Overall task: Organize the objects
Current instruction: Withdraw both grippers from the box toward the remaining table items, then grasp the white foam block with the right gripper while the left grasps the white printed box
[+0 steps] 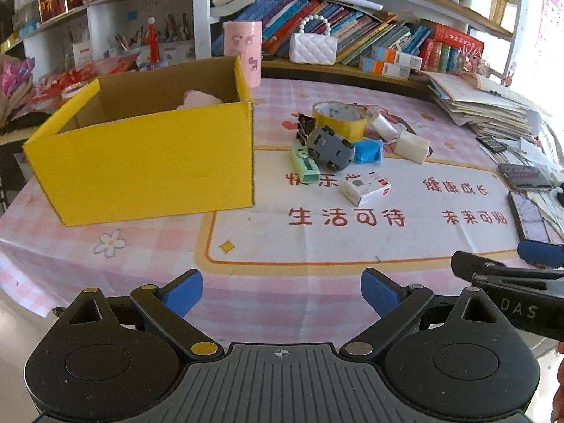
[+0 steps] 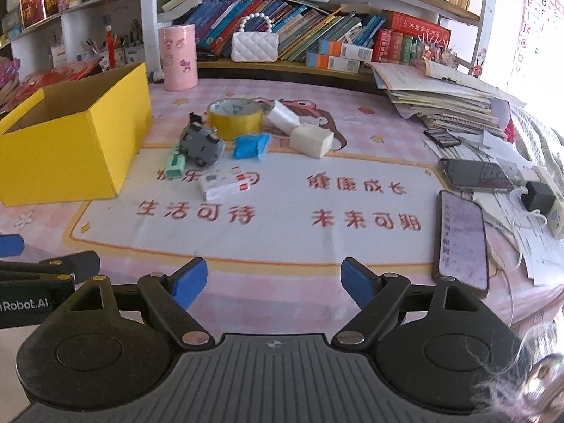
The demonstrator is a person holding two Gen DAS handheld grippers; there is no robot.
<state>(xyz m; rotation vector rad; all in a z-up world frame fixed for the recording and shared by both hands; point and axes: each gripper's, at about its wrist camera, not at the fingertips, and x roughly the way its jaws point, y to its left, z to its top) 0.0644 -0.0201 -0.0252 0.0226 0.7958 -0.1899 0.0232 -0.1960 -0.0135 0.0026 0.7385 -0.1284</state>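
A yellow cardboard box (image 1: 148, 162) (image 2: 67, 148) stands open-topped on the left of the table, with something pale pink (image 1: 199, 100) inside. Right of it lies a cluster: a grey toy car (image 1: 331, 148) (image 2: 202, 144), a roll of yellow tape (image 1: 340, 118) (image 2: 235, 118), a green stapler-like item (image 1: 305, 167) (image 2: 175, 164), a blue packet (image 1: 368, 151) (image 2: 251, 145), a white block (image 1: 412, 146) (image 2: 312, 140) and a small white carton (image 1: 366, 188) (image 2: 225, 185). My left gripper (image 1: 282, 294) and right gripper (image 2: 274, 282) both hover open over the table's near edge, empty.
Two phones (image 2: 461, 239) (image 2: 476, 174), a charger and a stack of papers (image 2: 444, 102) crowd the table's right side. A pink cylinder (image 2: 177, 57) stands at the back by the bookshelf, with a white quilted purse (image 2: 254, 46) on the shelf. A pink tablecloth (image 2: 289, 211) covers the table.
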